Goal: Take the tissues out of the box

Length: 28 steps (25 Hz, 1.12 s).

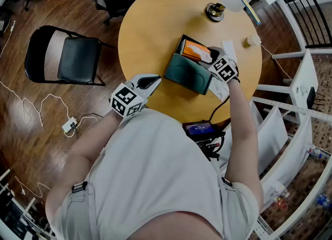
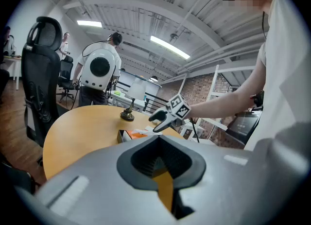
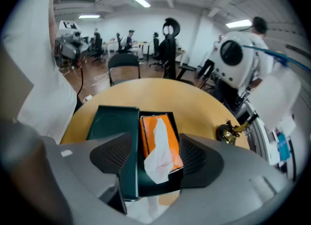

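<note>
Claws first: found the right claw [image 3: 155, 146] spread wide and gripping nothing, with dark pads [image 3: 111, 156] set either side of the near end of the tissue box [image 3: 153, 187]. Could not judge any contact between pads and box walls. Saw the left claw [image 2: 158, 146] closed up and empty, held at the near left edge of the bench [image 1: 155, 26], well apart from the box and pointed toward it.

Noted the dark green box lying open on the round yellow bench, lid [image 3: 109, 122] folded out flat to the left in the right gripper view. Found an orange tissue pack [image 3: 173, 136] seated in the tray, and one white tissue [image 3: 158, 161] sticking up out of the pack's slot, between the open jaws but not pinched.

Spotted a white slip [image 1: 228, 47] lying on the bench just beside the box. Farther along, made out a small brass-coloured ornament [image 1: 214, 12] on a dark round base, near the bench's far edge.

Beyond the bench, to the person's left, saw a black folding chair [image 1: 72, 57] on the dark wood floor [image 1: 31, 140], and a white adapter [image 1: 70, 125] on a trailing cable nearby. Farthest off, in both gripper views, picked out office chairs and people under strip lights.
</note>
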Each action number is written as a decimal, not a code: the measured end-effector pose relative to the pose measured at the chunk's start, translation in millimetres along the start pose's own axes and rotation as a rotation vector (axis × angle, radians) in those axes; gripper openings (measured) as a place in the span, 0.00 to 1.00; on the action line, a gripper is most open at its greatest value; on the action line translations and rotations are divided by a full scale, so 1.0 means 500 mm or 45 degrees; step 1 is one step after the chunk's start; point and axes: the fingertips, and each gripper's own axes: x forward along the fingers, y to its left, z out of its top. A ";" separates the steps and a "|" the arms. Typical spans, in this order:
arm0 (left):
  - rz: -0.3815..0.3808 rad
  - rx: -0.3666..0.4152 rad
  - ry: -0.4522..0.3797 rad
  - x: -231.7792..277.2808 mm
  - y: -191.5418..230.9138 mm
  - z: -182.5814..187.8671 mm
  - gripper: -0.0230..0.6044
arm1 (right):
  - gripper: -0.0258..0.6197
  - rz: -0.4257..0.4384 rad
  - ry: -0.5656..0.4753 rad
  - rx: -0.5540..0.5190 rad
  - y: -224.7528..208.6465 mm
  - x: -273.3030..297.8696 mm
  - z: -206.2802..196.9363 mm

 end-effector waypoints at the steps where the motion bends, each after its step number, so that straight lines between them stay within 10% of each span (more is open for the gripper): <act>1: 0.005 -0.003 0.000 -0.002 0.001 -0.004 0.04 | 0.52 0.047 0.092 -0.061 -0.007 0.024 -0.013; 11: 0.208 -0.080 -0.046 -0.067 0.079 -0.014 0.04 | 0.71 0.340 0.577 -0.264 -0.044 0.177 -0.108; 23: 0.075 -0.005 -0.017 -0.020 0.043 0.010 0.04 | 0.53 0.103 0.407 -0.291 -0.049 0.052 -0.028; 28: -0.054 0.062 -0.002 0.039 -0.004 0.033 0.04 | 0.53 -0.045 0.452 -0.123 -0.073 -0.087 -0.127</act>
